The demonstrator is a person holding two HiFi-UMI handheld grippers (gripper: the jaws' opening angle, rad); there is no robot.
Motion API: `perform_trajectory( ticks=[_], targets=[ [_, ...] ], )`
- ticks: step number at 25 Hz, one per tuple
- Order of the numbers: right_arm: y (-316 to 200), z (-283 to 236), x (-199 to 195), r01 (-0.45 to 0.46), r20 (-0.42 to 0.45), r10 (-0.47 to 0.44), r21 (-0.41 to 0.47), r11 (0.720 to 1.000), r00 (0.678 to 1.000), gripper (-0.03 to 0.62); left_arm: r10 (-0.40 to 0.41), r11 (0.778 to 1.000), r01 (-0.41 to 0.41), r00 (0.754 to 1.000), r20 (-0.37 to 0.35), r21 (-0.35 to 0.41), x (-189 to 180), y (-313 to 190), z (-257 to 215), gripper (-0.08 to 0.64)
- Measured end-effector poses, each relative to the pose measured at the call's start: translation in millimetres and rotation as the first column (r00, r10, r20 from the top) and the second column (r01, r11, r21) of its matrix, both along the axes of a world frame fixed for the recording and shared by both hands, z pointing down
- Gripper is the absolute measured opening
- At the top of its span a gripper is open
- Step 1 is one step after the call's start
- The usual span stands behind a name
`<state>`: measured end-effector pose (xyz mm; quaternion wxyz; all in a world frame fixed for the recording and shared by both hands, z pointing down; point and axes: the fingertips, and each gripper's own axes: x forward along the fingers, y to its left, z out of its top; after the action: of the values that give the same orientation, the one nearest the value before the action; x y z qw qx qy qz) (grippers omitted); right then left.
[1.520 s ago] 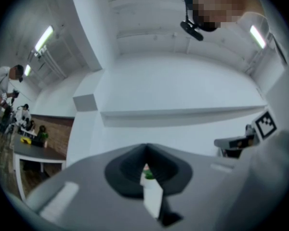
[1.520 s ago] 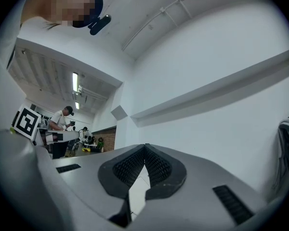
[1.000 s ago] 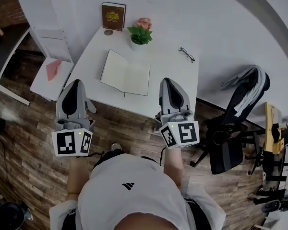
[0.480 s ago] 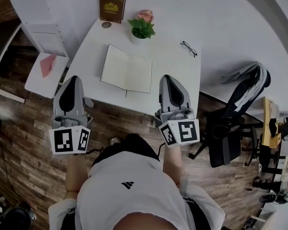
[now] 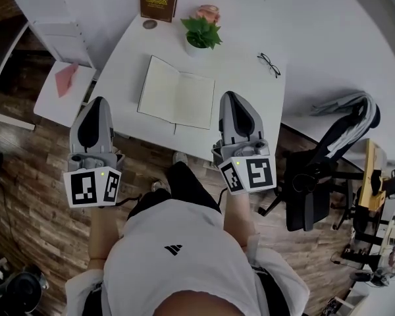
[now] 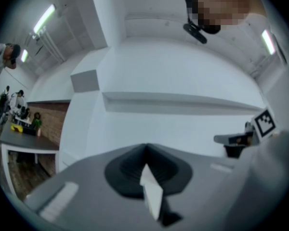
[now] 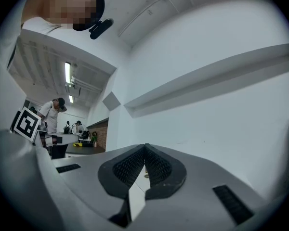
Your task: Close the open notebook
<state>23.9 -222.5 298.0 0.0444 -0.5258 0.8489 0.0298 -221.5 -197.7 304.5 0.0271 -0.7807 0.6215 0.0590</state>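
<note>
One notebook (image 5: 176, 99) lies between left tool (image 5: 99, 100), right tool (image 5: 228, 94)

The open notebook (image 5: 176, 99) lay on the table (image 5: 243, 87), with the potted plant (image 5: 202, 33) behind it, the glasses (image 5: 270, 64) to its right and the book (image 5: 159, 0) at the back left.

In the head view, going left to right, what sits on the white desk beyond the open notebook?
brown book → potted plant → glasses
</note>
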Motion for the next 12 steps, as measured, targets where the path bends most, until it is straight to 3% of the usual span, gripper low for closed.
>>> perform_trajectory(
  ticks=[7, 12],
  targets=[
    [-47, -3, 1, 0.031, 0.001, -0.031, 0.003, 1.000, 1.000, -0.003, -0.025, 1.000, 0.025, 1.000, 0.014, -0.009, 3, -40, 2, 0.009],
    [-72, 3, -2, 0.066, -0.005, -0.066, -0.015, 0.998, 0.998, -0.003, -0.010, 0.997, 0.012, 1.000, 0.024, -0.080, 13, -63, 29, 0.009]
  ],
)
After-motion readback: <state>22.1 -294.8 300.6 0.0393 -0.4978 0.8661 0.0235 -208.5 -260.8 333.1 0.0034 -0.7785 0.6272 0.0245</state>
